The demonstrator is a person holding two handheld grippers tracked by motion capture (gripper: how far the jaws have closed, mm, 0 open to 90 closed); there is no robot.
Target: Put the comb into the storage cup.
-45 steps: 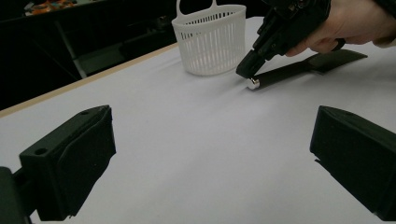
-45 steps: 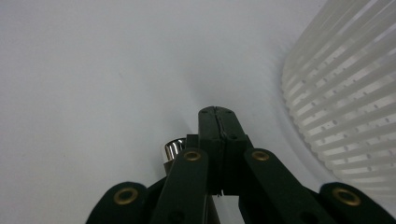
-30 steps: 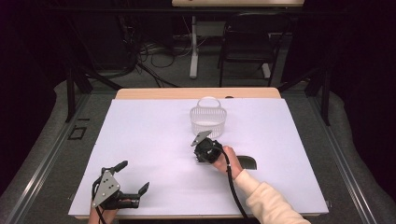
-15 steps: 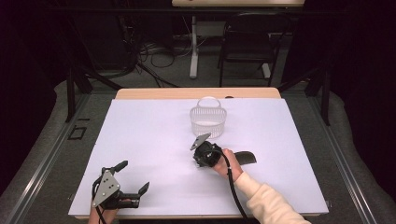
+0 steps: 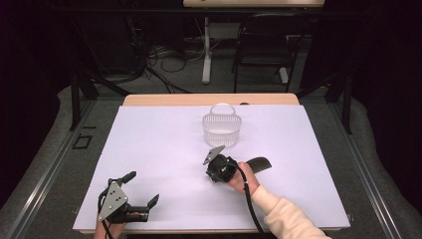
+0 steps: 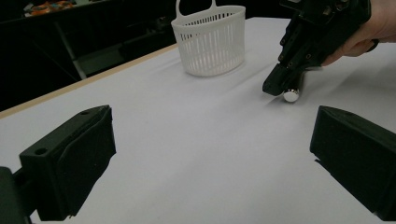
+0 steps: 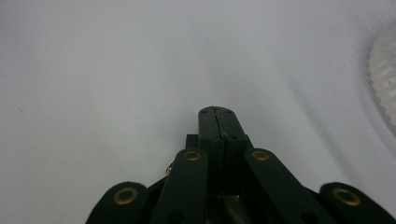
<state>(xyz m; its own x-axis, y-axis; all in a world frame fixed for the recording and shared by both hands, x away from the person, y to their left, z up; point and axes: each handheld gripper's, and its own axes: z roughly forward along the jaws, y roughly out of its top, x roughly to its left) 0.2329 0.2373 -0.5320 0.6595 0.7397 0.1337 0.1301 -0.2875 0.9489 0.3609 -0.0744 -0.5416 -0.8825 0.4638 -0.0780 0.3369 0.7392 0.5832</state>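
- Two tongs are over a counter covered with a smooth white sheet; a bare wooden edge shows at its far side.
- As landmark I take the white basket: it is plastic, oval, with thin vertical slats and a small loop handle at its far rim. It stands upright on the sheet in the far middle part of the counter.
- The right tongs, black and matte, are near the basket, on the side toward the person, held by the right hand with a cream sleeve behind it. Their jaws are pressed fully together, tips pointing down at the sheet.
- In the left gripper view a small shiny round metal thing shows just under the tip of the right tongs; I cannot tell if the jaws pinch it or if it only lies beside them.
- A black curved flat object lies on the sheet, nearer to the person than the basket, just beside the right hand.
- The left tongs are well apart from the basket, at the near left corner of the sheet. Their blocky black jaws stand wide with nothing between them.
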